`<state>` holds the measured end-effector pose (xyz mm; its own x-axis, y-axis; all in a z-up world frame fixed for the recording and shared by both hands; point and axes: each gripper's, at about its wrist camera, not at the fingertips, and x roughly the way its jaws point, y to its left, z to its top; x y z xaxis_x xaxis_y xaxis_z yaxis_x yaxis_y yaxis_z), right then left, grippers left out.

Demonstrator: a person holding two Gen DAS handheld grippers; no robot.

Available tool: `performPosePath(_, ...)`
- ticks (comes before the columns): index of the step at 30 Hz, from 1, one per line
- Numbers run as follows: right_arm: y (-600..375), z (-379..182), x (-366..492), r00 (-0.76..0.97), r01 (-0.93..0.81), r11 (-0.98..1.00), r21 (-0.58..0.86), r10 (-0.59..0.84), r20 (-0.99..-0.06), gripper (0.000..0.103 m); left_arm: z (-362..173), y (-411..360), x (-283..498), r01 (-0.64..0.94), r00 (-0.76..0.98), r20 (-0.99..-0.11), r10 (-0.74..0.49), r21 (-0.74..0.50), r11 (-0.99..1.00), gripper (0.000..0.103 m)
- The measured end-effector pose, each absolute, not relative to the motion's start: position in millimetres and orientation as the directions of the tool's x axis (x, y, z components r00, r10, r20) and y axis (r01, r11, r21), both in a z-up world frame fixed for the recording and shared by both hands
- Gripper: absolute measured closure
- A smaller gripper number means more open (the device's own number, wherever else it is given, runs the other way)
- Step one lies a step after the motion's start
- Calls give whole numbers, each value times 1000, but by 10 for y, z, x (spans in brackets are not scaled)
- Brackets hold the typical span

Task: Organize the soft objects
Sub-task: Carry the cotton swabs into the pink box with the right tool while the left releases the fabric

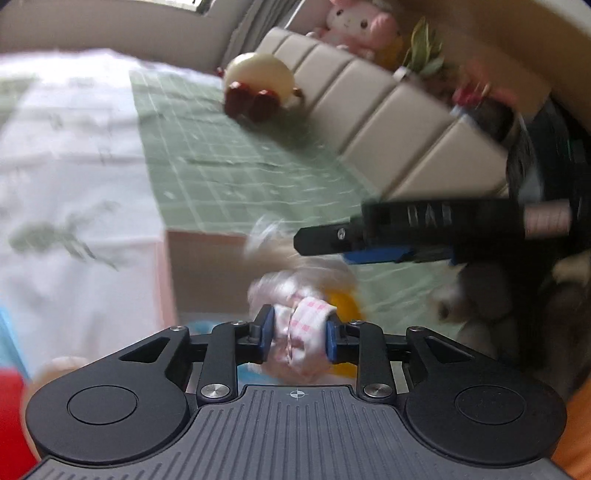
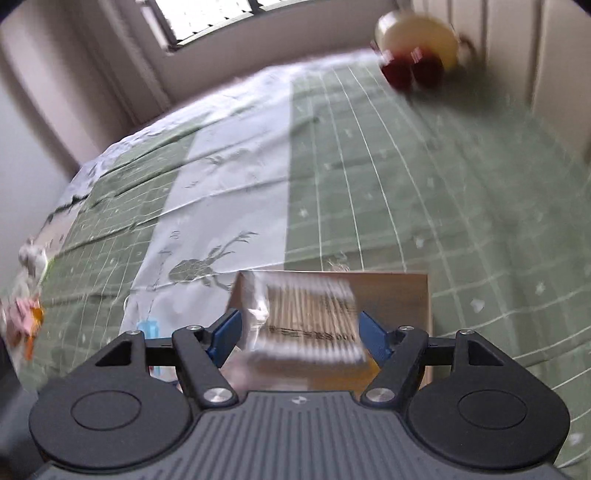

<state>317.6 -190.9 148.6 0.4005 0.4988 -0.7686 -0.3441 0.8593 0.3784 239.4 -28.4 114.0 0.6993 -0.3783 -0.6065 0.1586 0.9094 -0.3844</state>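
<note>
In the left wrist view my left gripper is shut on a small soft toy of pink-checked cloth with a yellow part behind it, blurred by motion. It hangs over a brown cardboard box on the bed. My right gripper reaches in from the right, above the toy. In the right wrist view the right gripper holds a clear pack of thin wooden sticks between its wide-set blue pads, above the same box.
A green-and-white bed cover spreads ahead. A round cream plush with dark red feet lies by the beige padded headboard. A pink bunny plush sits on top. A grey plush lies at the right.
</note>
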Motion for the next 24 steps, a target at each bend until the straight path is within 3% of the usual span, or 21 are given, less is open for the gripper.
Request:
performPosePath(2,-1994,1414,3253,378,-321,827,462,559,-738,32,1103,-298,2416,152,722,-609,-328,-323,934,72)
performPosePath(4,-2062,1385,3175,388,-313,810,496,585,-712,32,1106,-170,2417,164,722,-571,-390,-407,899,72)
performPosePath(6,-2057,1455,3061,451,-311,830,463,557,-697,32,1137,60,2302,153,764,-478,-433,-518,841,72)
performPosePath(9,-2062,1649,2796,576,-324,880,347,474,-666,32,1221,90,2181,196,806,-430,-407,-454,869,72)
performPosePath(14,-2181,1945,2208,697,-344,912,225,408,-590,32,967,-501,2194,362,677,-572,-463,-289,886,69)
performPosePath(17,-2238,2013,1907,720,-376,916,140,383,-578,30,651,-918,2156,348,627,-730,-273,-51,936,66)
performPosePath(20,-2268,2002,1710,736,-389,918,71,356,-576,30,650,-918,2156,264,644,-733,-217,-53,963,65)
performPosePath(24,-2371,1985,1576,730,-391,913,119,386,-564,30,909,-730,2061,201,691,-683,-237,-134,970,66)
